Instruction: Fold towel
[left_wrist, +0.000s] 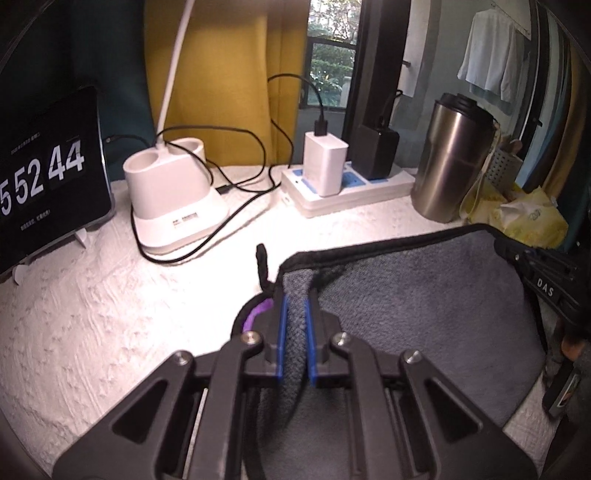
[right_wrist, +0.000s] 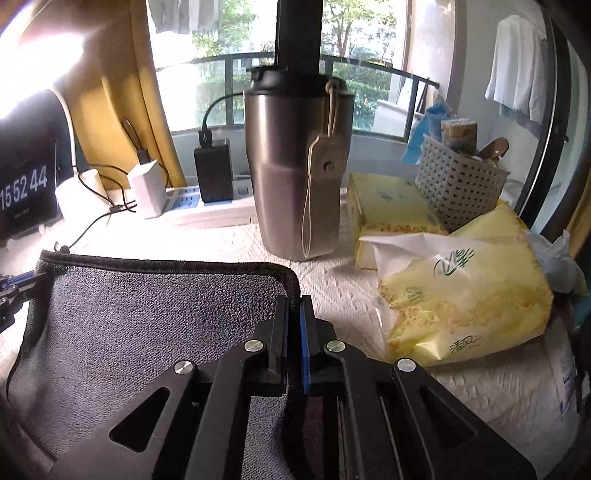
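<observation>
A grey towel (left_wrist: 424, 314) with black edging lies over the white textured table top, held up at two corners. My left gripper (left_wrist: 295, 302) is shut on the towel's left corner, grey cloth pinched between its blue pads. My right gripper (right_wrist: 294, 302) is shut on the towel's right corner (right_wrist: 147, 314), at the black hem. The right gripper also shows at the right edge of the left wrist view (left_wrist: 546, 288), and the left gripper at the left edge of the right wrist view (right_wrist: 14, 288). A black hanging loop (left_wrist: 261, 262) sticks up at the left corner.
Beyond the towel stand a steel tumbler (left_wrist: 450, 162), a white power strip with chargers (left_wrist: 347, 184), a white lamp base (left_wrist: 173, 192) with black cables, and a clock display (left_wrist: 48, 177). Yellow tissue packs (right_wrist: 465, 302) and a white basket (right_wrist: 458, 188) lie to the right.
</observation>
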